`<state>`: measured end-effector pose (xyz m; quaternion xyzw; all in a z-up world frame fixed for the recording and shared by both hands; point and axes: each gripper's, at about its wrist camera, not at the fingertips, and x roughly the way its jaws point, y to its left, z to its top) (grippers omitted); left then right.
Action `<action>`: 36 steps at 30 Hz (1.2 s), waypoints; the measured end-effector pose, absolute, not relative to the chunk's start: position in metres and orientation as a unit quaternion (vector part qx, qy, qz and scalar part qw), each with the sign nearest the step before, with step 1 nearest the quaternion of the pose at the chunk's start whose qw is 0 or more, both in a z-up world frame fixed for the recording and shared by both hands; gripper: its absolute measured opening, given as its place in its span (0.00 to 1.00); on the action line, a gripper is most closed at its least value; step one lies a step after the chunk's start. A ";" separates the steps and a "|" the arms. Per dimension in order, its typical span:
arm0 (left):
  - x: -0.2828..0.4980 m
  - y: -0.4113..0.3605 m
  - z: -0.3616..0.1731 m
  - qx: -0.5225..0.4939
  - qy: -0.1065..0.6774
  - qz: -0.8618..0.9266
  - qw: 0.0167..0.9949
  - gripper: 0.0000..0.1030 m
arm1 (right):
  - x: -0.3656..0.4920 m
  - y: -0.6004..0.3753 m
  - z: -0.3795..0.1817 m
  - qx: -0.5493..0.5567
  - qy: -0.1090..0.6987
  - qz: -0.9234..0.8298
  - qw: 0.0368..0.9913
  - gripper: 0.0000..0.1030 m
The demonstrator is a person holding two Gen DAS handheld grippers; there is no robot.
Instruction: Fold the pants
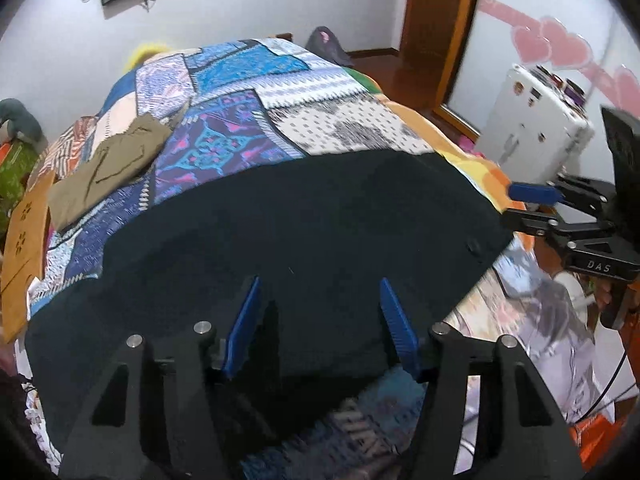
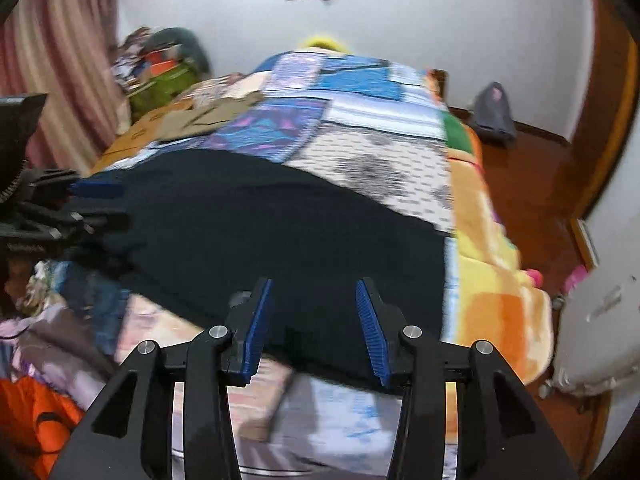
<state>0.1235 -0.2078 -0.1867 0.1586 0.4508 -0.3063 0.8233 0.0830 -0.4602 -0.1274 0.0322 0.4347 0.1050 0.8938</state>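
One pair of dark pants (image 1: 280, 216) lies spread flat across the near end of a patchwork bed (image 1: 256, 112). Two grippers hang over the pants' near edge: the left gripper (image 1: 320, 320) and right gripper (image 2: 314, 320), both with jaws apart, gripping nothing. One folded olive garment (image 1: 108, 168) lies beyond the pants.

A bed covered by a blue, purple and white patchwork quilt (image 1: 256, 92) was set against plain white walls (image 1: 240, 4). A reddish-brown polished wooden floor (image 2: 528, 184) was seen beside it, bordered by a brown wooden door frame (image 1: 440, 12). Pink striped curtains (image 2: 60, 60) were hung at one side.
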 end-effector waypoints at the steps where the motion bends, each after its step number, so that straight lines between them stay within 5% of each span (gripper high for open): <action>1: 0.118 -0.208 -0.189 0.164 0.452 -0.309 0.820 0.59 | 0.084 -0.451 -0.128 0.032 0.435 0.115 0.893 0.40; 10: 0.105 -0.198 -0.207 0.177 0.458 -0.308 0.815 0.57 | 0.086 -0.401 -0.132 0.023 0.433 0.177 0.883 0.46; 16: 0.110 -0.208 -0.210 0.183 0.446 -0.322 0.815 0.20 | 0.096 -0.383 -0.141 0.013 0.446 0.202 0.872 0.46; 23: 0.115 -0.210 -0.201 0.176 0.446 -0.340 0.809 0.07 | 0.104 -0.370 -0.145 0.000 0.436 0.212 0.874 0.46; 24: 0.113 -0.210 -0.198 0.177 0.443 -0.342 0.809 0.06 | 0.104 -0.369 -0.144 -0.003 0.433 0.213 0.876 0.43; 26: 0.110 -0.209 -0.192 0.176 0.438 -0.347 0.810 0.06 | 0.105 -0.367 -0.145 -0.008 0.429 0.213 0.878 0.20; 28: 0.108 -0.208 -0.190 0.173 0.438 -0.350 0.810 0.05 | 0.106 -0.369 -0.144 0.004 0.422 0.218 0.880 0.11; 36: 0.094 -0.208 -0.178 0.160 0.433 -0.369 0.807 0.04 | 0.092 -0.372 -0.131 0.006 0.411 0.222 0.884 0.08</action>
